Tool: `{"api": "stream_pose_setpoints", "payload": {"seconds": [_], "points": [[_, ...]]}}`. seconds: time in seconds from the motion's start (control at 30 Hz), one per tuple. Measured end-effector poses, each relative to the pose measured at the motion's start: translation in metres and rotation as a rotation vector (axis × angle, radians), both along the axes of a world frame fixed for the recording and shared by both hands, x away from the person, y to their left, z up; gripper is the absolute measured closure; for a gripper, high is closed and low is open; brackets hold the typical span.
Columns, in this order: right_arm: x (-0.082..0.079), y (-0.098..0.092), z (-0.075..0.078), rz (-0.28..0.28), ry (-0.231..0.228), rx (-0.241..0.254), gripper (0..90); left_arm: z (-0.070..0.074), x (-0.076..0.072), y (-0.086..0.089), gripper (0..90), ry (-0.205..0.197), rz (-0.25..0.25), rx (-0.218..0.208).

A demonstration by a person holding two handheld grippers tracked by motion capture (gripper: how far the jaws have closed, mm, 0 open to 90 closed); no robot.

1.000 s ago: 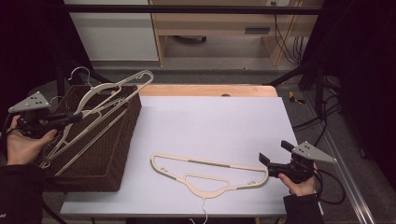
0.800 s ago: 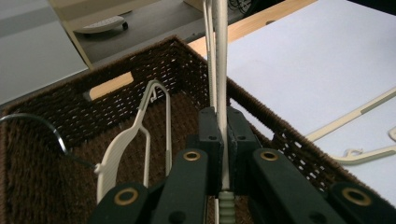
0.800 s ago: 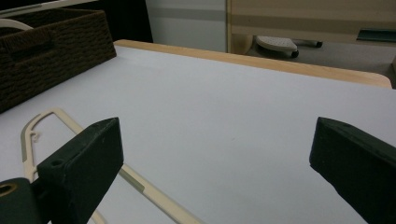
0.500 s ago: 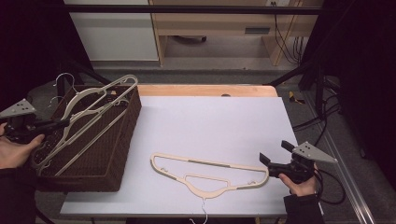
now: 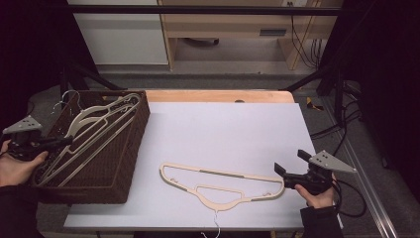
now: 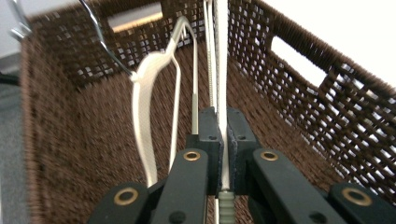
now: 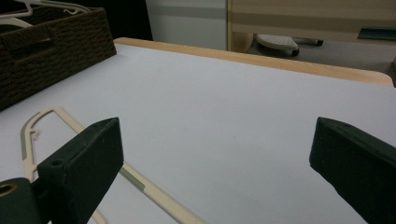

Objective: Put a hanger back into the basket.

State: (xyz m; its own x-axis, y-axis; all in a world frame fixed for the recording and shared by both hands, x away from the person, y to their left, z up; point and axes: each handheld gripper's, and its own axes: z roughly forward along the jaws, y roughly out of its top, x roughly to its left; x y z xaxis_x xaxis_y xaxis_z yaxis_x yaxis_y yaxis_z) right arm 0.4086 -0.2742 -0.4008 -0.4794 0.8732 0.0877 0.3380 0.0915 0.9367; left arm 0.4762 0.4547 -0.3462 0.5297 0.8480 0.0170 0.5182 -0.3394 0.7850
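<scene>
A brown wicker basket (image 5: 136, 144) stands at the table's left side. My left gripper (image 5: 62, 142) reaches over its left rim, shut on the bar of a cream hanger (image 5: 99, 119) that lies slanted inside the basket. In the left gripper view the pads (image 6: 210, 135) pinch that thin bar (image 6: 223, 84), and a second cream hanger (image 6: 142, 116) with a wire hook lies beside it. Another cream hanger (image 5: 223, 173) lies flat on the white table. My right gripper (image 5: 291, 162) is open just off its right end, with the jaws wide apart (image 7: 217, 140) and the hanger's bar (image 7: 154, 198) low between them.
The white tabletop (image 5: 223, 129) has a wooden strip (image 5: 218, 95) along its far edge. Beyond it are a floor, cabinets and cables. Dark frame bars stand at both sides. The basket's wall (image 7: 51, 42) rises at the far left of the right gripper view.
My left gripper has moved down and to the left with the hanger, so the hanger has sunk from above the basket's rim into the basket. The right gripper has not moved.
</scene>
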Motion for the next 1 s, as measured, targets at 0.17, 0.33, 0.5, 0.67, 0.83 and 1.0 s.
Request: {"api": "stream_pose_setpoints", "payload": {"seconds": [0.17,0.33,0.5,0.67,0.83,1.0], "points": [[0.0,0.0,0.0,0.0,-0.001,0.0,3.3,-0.014,0.006,-0.004,86.7,0.045,0.017,0.012],[0.0,-0.001,0.0,0.003,-0.008,-0.001,3.3,-0.03,0.009,-0.005,86.6,0.075,0.045,-0.009],[0.0,-0.001,0.0,0.003,-0.01,-0.004,3.4,-0.03,0.012,-0.006,86.1,0.102,0.062,0.019],[0.0,-0.001,0.0,0.002,-0.01,-0.004,3.4,-0.032,0.016,-0.009,83.7,0.161,0.096,0.108],[0.0,0.0,0.0,0.002,-0.009,-0.004,3.4,-0.037,0.021,-0.012,82.6,0.21,0.132,0.158],[0.0,0.0,0.0,0.001,-0.005,0.0,3.4,-0.034,0.019,-0.008,79.8,0.187,0.157,0.15]]}}
